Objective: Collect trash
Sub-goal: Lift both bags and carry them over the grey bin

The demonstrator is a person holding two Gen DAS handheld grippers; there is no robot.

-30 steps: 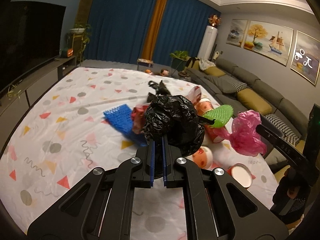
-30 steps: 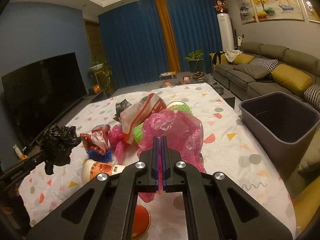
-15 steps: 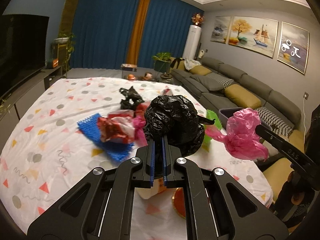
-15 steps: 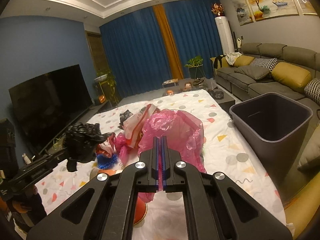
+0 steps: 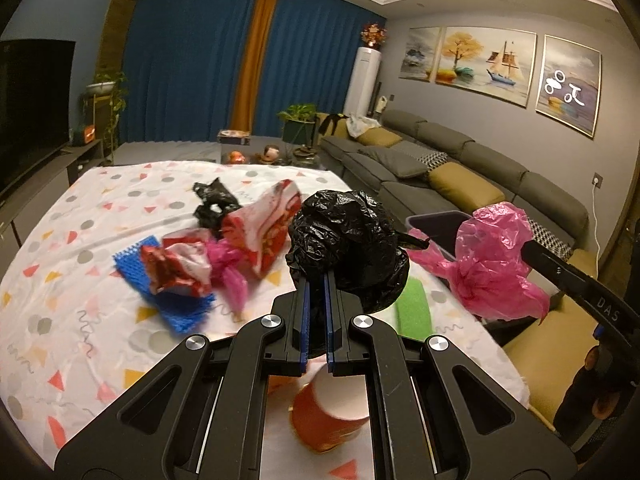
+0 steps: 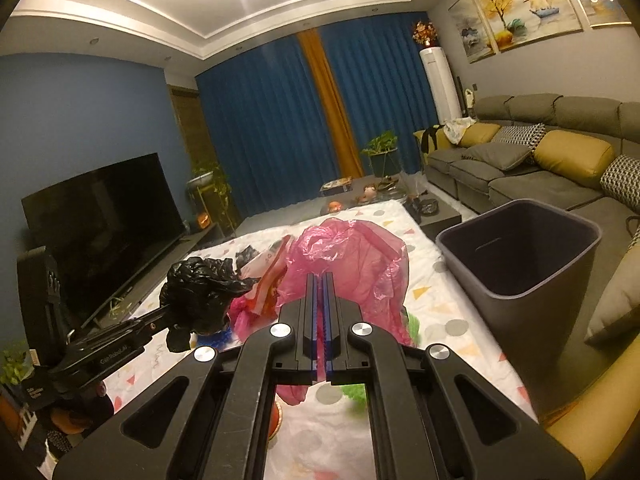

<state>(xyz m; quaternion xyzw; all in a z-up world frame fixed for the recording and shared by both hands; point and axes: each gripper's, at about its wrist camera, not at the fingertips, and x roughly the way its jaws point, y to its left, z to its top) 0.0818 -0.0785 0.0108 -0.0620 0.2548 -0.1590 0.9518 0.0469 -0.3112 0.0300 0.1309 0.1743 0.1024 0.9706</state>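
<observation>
Left gripper (image 5: 316,312) squeezed shut on a black plastic bag (image 5: 348,248), all crinkly and shiny, scrunched into a lumpy ball and held up above the table. Right gripper (image 6: 319,312) pinched tight on a pink plastic bag (image 6: 352,264), thin, see-through and wrinkly, puffed up over the blue fingertips. In the left wrist view, same pink bag out to the right, crumpled like a flower.

Dark grey bin (image 6: 520,256) just beside the table on the right, boxy with round corners, smooth inside. Pink bag near the bin but not over it.

Table under a white cloth (image 5: 72,248) with little triangles, dots and squiggles. More trash lying on the cloth: a blue bumpy mesh mat (image 5: 176,304), a crumpled red and white wrapper (image 5: 180,268) on top of it, a bigger red and white snack bag (image 5: 264,232), a small black bag (image 5: 214,204) farther back, a flat green piece (image 5: 414,308), and a red paper cup (image 5: 332,416) tipped on its side under the left gripper.

Soft grey sofa (image 6: 520,160) with yellow cushions along the wall.
</observation>
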